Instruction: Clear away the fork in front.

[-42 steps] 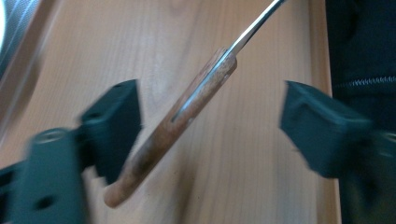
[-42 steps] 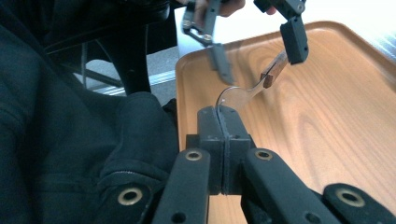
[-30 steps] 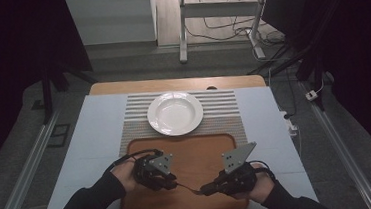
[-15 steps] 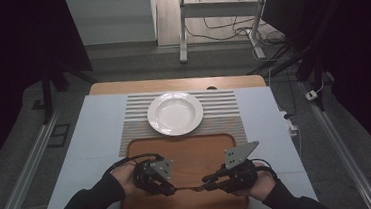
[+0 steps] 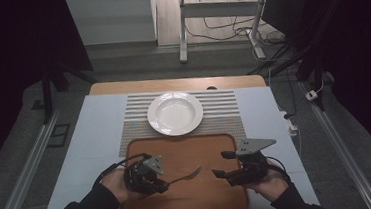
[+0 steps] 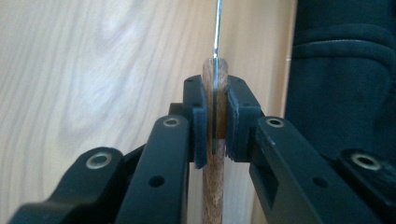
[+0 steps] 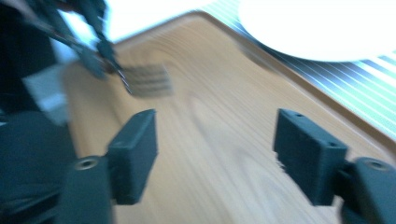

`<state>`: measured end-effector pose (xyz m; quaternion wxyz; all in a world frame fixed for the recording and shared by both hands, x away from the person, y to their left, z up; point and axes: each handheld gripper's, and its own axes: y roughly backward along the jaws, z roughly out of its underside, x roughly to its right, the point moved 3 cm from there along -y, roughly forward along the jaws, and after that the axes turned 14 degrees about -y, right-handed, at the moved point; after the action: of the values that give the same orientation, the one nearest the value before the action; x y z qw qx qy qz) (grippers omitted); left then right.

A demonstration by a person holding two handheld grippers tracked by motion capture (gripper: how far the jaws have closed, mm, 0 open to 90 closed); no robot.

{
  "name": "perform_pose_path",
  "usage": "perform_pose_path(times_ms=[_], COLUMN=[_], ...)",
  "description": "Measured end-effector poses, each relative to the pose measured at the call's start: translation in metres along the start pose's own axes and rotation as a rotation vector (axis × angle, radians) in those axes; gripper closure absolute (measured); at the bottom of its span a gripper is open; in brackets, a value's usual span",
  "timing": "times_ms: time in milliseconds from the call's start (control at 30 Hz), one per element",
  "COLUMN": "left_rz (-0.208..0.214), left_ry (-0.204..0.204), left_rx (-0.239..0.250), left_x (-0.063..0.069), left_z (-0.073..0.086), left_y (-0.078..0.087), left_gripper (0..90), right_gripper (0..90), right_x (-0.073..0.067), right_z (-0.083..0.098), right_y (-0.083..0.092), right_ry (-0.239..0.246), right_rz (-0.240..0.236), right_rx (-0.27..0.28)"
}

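The room is dim, its left and right sides almost black. A grey floor surrounds the table, with metal rails at 8 o'clock and 4 o'clock. At 12 o'clock a pale wooden floor strip catches the light beneath a white desk frame, with loose cables trailing toward 1 o'clock.

Wooden-handled fork held level over tray.
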<state>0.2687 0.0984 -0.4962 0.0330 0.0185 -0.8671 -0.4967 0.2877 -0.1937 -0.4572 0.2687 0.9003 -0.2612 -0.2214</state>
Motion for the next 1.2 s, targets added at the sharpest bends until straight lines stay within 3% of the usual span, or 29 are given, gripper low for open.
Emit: perform_pose_path(times_ms=[33, 67, 233, 467, 767, 1000, 1200], left_rz=[0.0, -0.009, -0.046, -0.087, -0.139, -0.157, -0.175], left_ry=[0.0, 0.027, 0.145, 0.31, 0.485, 0.583, 0.603], left_rx=[0.0, -0.001, -0.012, -0.021, -0.078, -0.094, -0.135], left_x=[0.0, 0.0, 0.001, 0.002, -0.005, -0.012, -0.017], left_z=[0.0, 0.001, 0.009, 0.02, 0.033, 0.042, 0.047], left_y=[0.0, 0.001, 0.003, 0.003, -0.002, -0.008, -0.015], left_gripper=[79.8, 79.8, 79.8, 79.7, 79.6, 79.6, 79.2], right_gripper=[24.7, 22.8, 19.1, 6.9, 1.3, 0.6, 0.5], right_x=[0.002, 0.003, 0.006, 0.01, 0.014, 0.016, 0.017], right_z=[0.003, 0.005, 0.01, 0.021, 0.037, 0.049, 0.058], right_y=[0.001, 0.002, 0.01, 0.024, 0.043, 0.054, 0.061], right_ry=[0.0, -0.002, -0.038, -0.084, -0.146, -0.177, -0.188], right_rz=[0.037, 0.049, 0.065, 0.111, 0.158, 0.178, 0.194], right_rx=[-0.004, -0.007, -0.001, 0.036, 0.049, 0.047, 0.037])
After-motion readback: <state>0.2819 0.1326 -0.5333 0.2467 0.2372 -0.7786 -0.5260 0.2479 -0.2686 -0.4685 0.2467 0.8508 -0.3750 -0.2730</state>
